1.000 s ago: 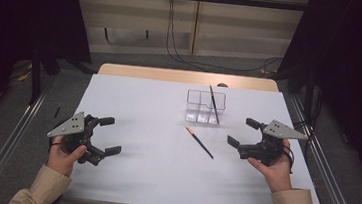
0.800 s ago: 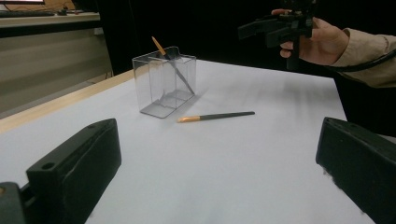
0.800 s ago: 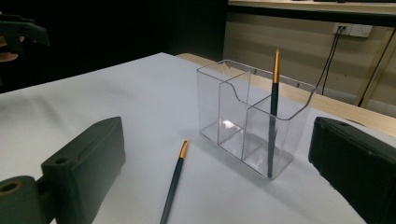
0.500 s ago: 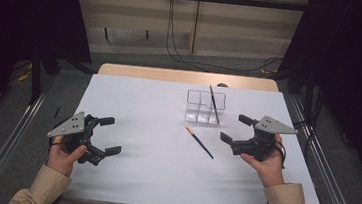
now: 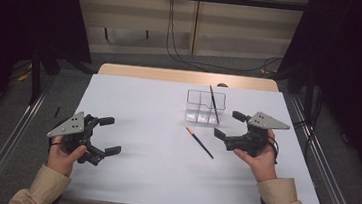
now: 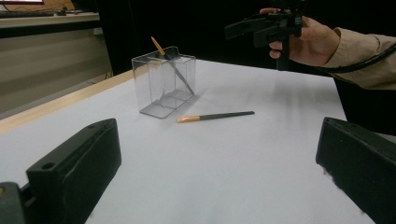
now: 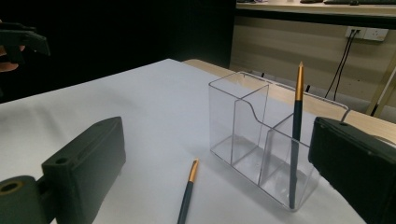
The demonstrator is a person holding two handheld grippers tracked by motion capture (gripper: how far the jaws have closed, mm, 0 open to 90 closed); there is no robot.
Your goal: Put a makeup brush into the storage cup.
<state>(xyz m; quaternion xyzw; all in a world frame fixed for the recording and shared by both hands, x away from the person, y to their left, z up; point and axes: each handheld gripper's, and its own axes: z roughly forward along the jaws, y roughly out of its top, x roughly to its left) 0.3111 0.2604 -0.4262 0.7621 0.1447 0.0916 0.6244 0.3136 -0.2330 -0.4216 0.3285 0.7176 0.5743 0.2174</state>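
Left gripper: the left gripper [image 5: 99,137] is held in the person's left hand [image 5: 66,153] above the white table [image 5: 138,103], far to the left of the clear organizer. Its jaws stand wide apart and nothing is between them.

Loose pen: a dark pen with a gold end [image 5: 199,142] lies flat on the table, just in front of the clear organizer and a little to its left. Nothing touches it. In the left gripper view [image 6: 215,115] the gold end points away from the right hand.

Clear organizer: the clear organizer [image 5: 200,104] stands upright near the far edge of the table. It has several compartments.

Standing pen: a second pen [image 5: 214,104] leans inside the rightmost compartment, gold end up, as the right gripper view [image 7: 295,140] shows.

Right gripper: the right gripper [image 5: 231,124] is in the right hand [image 5: 259,157], just to the right of the organizer and near the loose pen. Its jaws are spread and hold nothing.

Risk: I think the loose pen is meant for the organizer. It is thin and round, so it may roll or slip if the jaws close off-centre.

Second risk: the organizer looks light. A jaw that bumps its wall could tip it, together with the standing pen.
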